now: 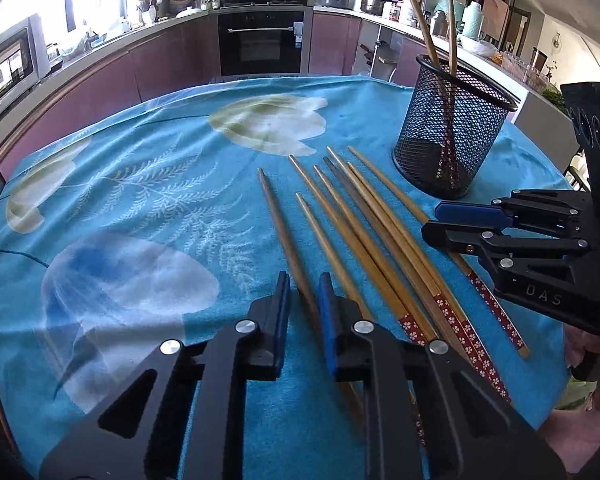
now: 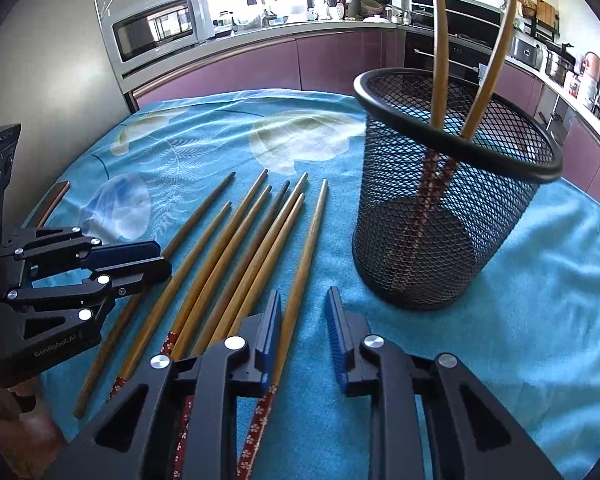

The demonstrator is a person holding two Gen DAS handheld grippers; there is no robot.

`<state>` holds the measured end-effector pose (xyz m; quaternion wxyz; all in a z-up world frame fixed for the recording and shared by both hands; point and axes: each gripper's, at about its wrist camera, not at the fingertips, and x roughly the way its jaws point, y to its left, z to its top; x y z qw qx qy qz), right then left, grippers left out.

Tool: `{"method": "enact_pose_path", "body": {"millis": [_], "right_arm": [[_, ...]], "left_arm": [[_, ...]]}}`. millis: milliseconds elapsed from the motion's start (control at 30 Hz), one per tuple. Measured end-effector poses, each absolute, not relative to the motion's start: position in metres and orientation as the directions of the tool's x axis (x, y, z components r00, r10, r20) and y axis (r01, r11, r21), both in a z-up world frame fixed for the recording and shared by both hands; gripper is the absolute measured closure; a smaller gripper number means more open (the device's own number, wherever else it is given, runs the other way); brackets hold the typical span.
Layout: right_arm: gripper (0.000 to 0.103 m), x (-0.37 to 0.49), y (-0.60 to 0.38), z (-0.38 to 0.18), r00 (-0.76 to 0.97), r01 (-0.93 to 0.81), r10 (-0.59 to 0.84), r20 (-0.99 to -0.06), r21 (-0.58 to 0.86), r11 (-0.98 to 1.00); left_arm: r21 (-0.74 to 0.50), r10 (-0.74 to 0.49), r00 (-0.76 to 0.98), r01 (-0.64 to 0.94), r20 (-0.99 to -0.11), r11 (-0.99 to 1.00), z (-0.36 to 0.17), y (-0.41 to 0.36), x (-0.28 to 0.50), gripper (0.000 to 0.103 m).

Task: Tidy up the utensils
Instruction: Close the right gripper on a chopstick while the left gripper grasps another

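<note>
- Kitchen behind, with purple cabinets, a built-in oven [image 1: 260, 40] and a microwave [image 2: 160, 24] on the counter.
- Up front, a desk covered by a blue cloth [image 1: 140, 200] printed with pale flowers and fern leaves.
- Eight chopsticks [image 1: 360, 220] lie on the cloth, side by side in a loose fan. Their thin tips point toward the kitchen, and the ends wrapped in red flowered paper lie nearest the cameras.
- A black mesh cup [image 1: 452, 128] stands upright on the cloth, near the fan on its right and not touching it.
- Two more chopsticks [image 1: 420, 16] stand in the cup, red ends down, leaning apart against its rim.
- The left gripper [image 1: 304, 280] points down at the left edge of the fan. Its fingers are drawn close and pinch the dark chopstick [image 1: 276, 216], the leftmost one, which nearly fills the narrow slot between them.
- From the right wrist view, the same gripper [image 2: 162, 258] shows at the left, tips on that chopstick [image 2: 204, 208].
- The right gripper [image 2: 304, 294] points down at the right edge of the fan, just beside the cup [image 2: 440, 220].
- Its fingers stand a little apart around the rightmost chopstick [image 2: 312, 236]. The stick lies against one finger, and blue cloth shows between it and the other, so it is not yet pinched.
</note>
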<state>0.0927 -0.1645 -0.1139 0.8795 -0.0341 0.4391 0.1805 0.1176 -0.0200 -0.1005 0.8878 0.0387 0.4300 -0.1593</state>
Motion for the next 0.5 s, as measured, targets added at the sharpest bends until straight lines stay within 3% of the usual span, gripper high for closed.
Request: {"method": "enact_pose_path", "body": {"millis": [133, 500], "right_arm": [[0.097, 0.093, -0.174, -0.114, 0.543, -0.326, 0.318, -0.778, 0.153, 0.933], [0.097, 0.078, -0.183, -0.101, 0.541, -0.375, 0.425, -0.726, 0.244, 0.895]], "left_arm": [[-0.098, -0.270, 0.575, 0.311, -0.772, 0.945, -0.101, -0.017, 0.116, 0.093], [-0.149, -0.320, 0.590, 0.321, -0.741, 0.935, -0.090, -0.009, 0.101, 0.095]]}}
